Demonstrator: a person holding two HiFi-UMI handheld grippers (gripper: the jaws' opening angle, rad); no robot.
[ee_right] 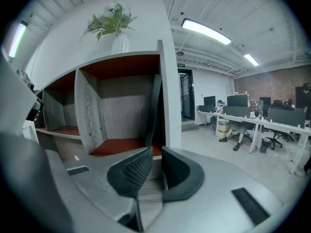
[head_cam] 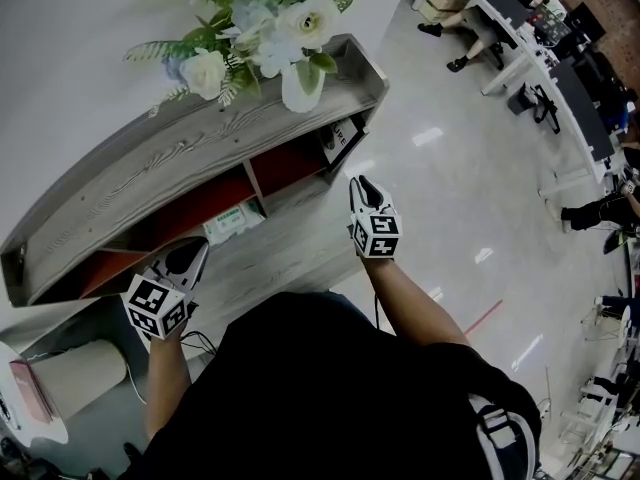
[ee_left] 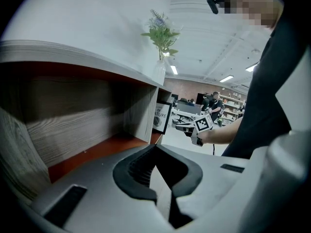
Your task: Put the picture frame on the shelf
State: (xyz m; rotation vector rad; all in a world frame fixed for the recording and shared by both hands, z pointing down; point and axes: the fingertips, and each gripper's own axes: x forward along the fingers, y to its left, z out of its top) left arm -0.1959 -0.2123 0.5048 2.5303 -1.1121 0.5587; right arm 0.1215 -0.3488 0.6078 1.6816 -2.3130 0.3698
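Edge-on to the right claw (ee_right: 154, 152), whose jaws stood slightly apart and empty, the picture frame (ee_right: 154, 106) showed only a dark rim, long axis upright in the shelf's (head_cam: 150, 158) end compartment, apparently leaning on the end wall, while the left claw (ee_left: 155, 147) was closed on nothing.

One frame (head_cam: 341, 136), one shelf (head_cam: 180, 153) (one vase (ee_right: 120, 43))

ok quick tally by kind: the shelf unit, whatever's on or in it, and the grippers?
Shelf unit: 1
Picture frame: 1, in the end compartment
Flower arrangement: 1, on top
Small white and green item: 1, in the middle compartment
Grippers: 2, left gripper and right gripper
Total: 6
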